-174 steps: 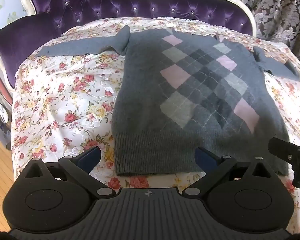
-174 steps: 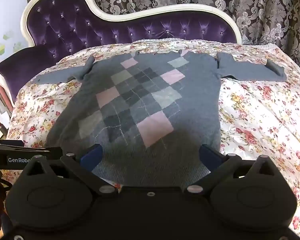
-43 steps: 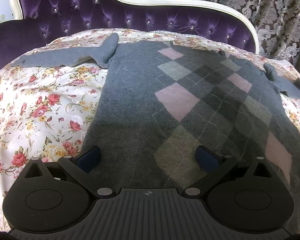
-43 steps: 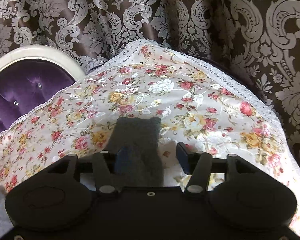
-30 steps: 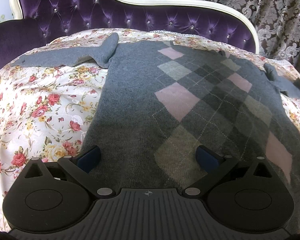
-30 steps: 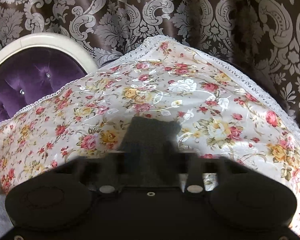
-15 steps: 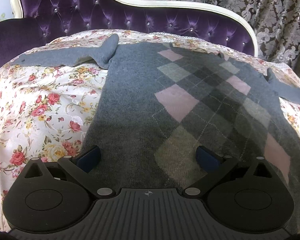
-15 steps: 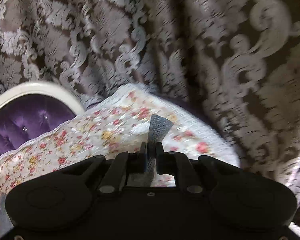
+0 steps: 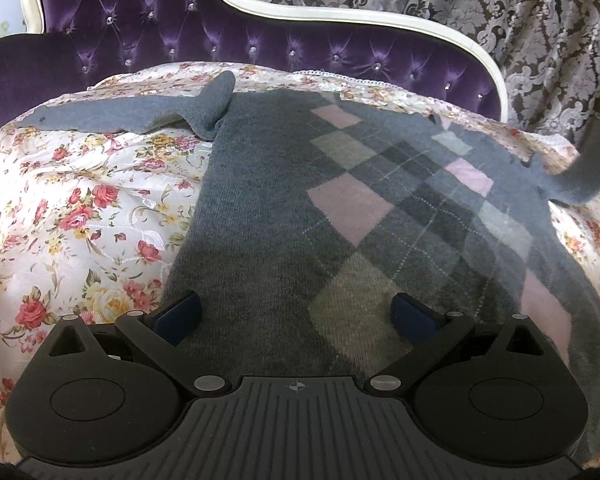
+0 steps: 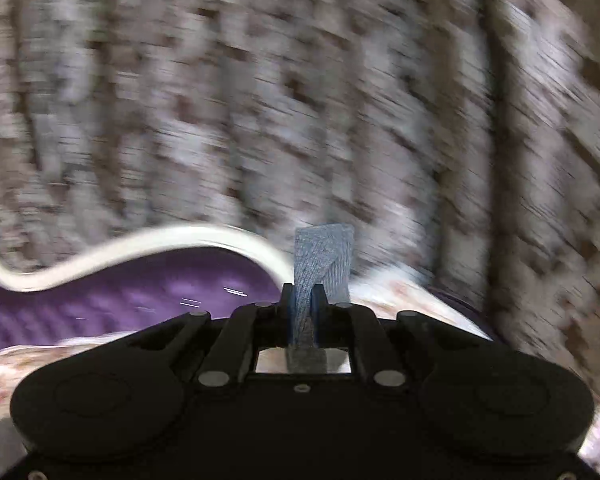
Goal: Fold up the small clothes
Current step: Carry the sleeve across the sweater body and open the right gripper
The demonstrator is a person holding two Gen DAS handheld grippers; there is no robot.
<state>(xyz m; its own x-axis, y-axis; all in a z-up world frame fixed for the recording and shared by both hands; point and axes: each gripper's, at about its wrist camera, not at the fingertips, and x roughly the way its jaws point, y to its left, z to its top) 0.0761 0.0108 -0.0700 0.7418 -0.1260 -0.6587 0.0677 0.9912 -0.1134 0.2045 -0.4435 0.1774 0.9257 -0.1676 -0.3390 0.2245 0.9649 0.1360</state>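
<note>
Sweater [image 9: 284, 216] lies flat on the flowered bedspread [image 9: 80, 208]. My right claw [image 10: 303, 296] is pinched tight on its sleeve cuff [image 10: 324, 256], lifted high; my left claw [image 9: 296, 316] hovers wide open, empty, over the hem. I should carry the sleeve [image 9: 592, 152] across the chest, smoothly, without dragging the body.

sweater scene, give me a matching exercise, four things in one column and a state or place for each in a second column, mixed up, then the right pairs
1. left gripper
2. right gripper
3. left sleeve
4. right sleeve

a. lifted off the floral cover
b. lying flat on the floral cover
c. open above the sweater
d. shut on the cuff

Pairs: 1-c, 2-d, 3-b, 4-a
</note>
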